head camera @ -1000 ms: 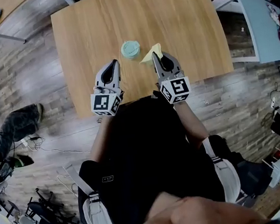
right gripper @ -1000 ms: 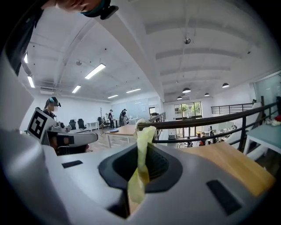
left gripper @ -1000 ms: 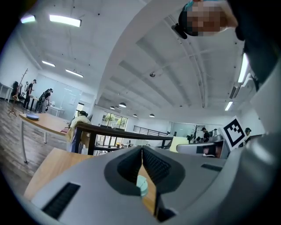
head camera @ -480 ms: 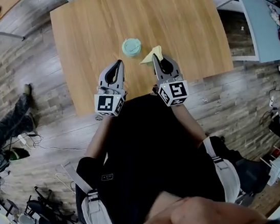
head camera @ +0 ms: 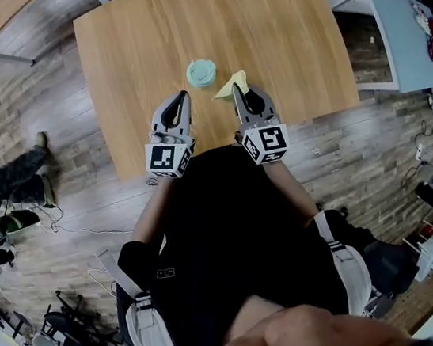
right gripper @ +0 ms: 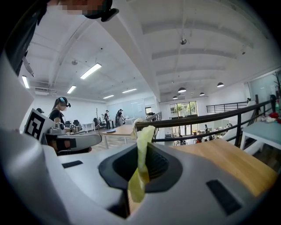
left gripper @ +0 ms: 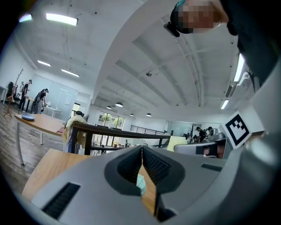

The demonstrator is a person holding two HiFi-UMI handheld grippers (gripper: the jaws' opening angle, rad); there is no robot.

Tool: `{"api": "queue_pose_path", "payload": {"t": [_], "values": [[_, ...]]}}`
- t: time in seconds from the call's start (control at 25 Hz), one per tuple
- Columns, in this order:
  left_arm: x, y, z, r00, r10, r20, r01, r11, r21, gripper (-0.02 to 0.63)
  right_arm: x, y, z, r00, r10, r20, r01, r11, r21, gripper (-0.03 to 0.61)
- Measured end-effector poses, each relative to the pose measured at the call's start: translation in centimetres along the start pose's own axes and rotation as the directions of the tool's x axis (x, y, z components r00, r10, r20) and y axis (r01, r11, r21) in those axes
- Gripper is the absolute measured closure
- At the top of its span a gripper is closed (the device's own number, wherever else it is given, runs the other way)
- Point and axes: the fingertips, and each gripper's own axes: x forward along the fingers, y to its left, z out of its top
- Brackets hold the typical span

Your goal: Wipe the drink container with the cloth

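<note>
The wiping itself is not yet showing. The thin pale-yellow cloth [head camera: 227, 87] is already being carried in the right gripper [head camera: 237, 90], whose jaws are clamping a fold of it so that one strip is standing up above them and another is drooping below. That puts the pick-up behind and, by my judgement, all of the rubbing still ahead. The small round mint-green drink container [head camera: 202, 73] is standing upright on the light-brown wooden table [head camera: 275, 24], toward the near edge and between the lines of the two tools. The cloth is hanging just beside it on the right, and no contact between them is showing. The left gripper [head camera: 183, 98] is hovering near the container on its left with its ribbed jaws pressed together on nothing, so the container is not being steadied. It will probably want bracing before the cloth is pressed against it, since it looks light enough to slide. From above, only its closed green top is facing the camera, so whether it is holding any drink I cannot tell. Nothing else is sitting on the table.
</note>
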Motion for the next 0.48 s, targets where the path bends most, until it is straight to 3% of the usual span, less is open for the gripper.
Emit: {"api": "queue_pose_path", "payload": {"t": [0.48], "values": [[0.20, -0.14, -0.34, 1.000, -0.010, -0.022, 0.009, 1.000, -0.008, 0.591, 0.13, 0.23, 0.17, 1.000, 0.003, 0.002, -0.003, 1.000, -0.012, 0.535]]}}
